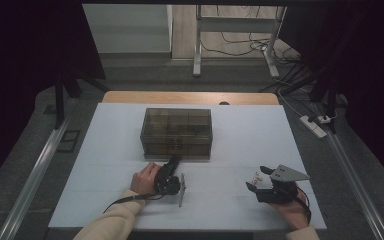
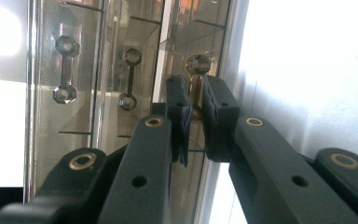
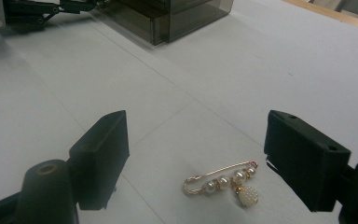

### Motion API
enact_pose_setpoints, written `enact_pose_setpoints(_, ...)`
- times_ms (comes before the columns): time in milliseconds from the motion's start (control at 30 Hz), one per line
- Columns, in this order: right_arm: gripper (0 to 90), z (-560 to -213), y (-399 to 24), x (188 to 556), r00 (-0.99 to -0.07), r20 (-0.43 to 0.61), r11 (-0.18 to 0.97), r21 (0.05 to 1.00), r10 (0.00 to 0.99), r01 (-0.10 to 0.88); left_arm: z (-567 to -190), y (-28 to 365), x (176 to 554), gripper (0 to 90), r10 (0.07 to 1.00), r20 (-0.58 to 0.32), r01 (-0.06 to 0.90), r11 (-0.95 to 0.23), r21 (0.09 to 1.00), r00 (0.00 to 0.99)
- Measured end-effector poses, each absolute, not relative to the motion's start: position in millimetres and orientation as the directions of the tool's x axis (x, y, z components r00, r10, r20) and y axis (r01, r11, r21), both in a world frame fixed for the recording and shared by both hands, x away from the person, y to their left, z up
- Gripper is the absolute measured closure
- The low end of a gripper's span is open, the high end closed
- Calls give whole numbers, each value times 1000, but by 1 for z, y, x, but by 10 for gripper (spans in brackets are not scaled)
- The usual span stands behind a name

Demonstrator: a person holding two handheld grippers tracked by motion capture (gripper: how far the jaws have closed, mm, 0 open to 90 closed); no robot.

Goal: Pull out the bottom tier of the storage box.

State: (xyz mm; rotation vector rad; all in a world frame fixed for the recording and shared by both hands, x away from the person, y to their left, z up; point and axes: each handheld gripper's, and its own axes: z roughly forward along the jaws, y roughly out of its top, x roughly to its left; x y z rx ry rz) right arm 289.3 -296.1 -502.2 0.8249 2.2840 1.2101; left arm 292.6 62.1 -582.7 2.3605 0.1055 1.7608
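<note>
At the front of the smoky translucent plastic drawer box (image 1: 176, 132), the left gripper (image 2: 195, 100) is clenching its fingers on a gold drawer knob (image 2: 196, 88); the right gripper (image 3: 196, 158) is hovering, fingers released, over a gold pearl brooch (image 3: 226, 183) lying on the white desk (image 1: 240, 135).

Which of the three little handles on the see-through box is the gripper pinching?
The gold handle nearest the white table, clamped by the left gripper. The other two handles hang free.

We take this for a lab recording bay: dark curtains (image 1: 25, 45) flank our white table (image 1: 240, 200), with a metal stand (image 1: 235, 30), loose cables (image 1: 240, 47) and power strip (image 1: 314, 126) on grey floor.
</note>
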Motion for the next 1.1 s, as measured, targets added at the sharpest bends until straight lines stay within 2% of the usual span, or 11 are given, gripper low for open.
enact_pose_setpoints(467, 211, -502, -296, 289, -734, -91, 445, 842, 674, 304, -583, 63, 293, 804, 176, 935, -58, -977, 203, 308)
enact_pose_setpoints(700, 211, -502, -296, 289, -734, -91, 446, 842, 673, 304, -577, 65, 293, 783, 195, 914, -56, -972, 230, 355)
enact_pose_setpoints(1100, 211, -502, -296, 289, -733, -95, 449, 840, 674, 304, -554, 73, 292, 597, 316, 808, -58, -917, 394, 498)
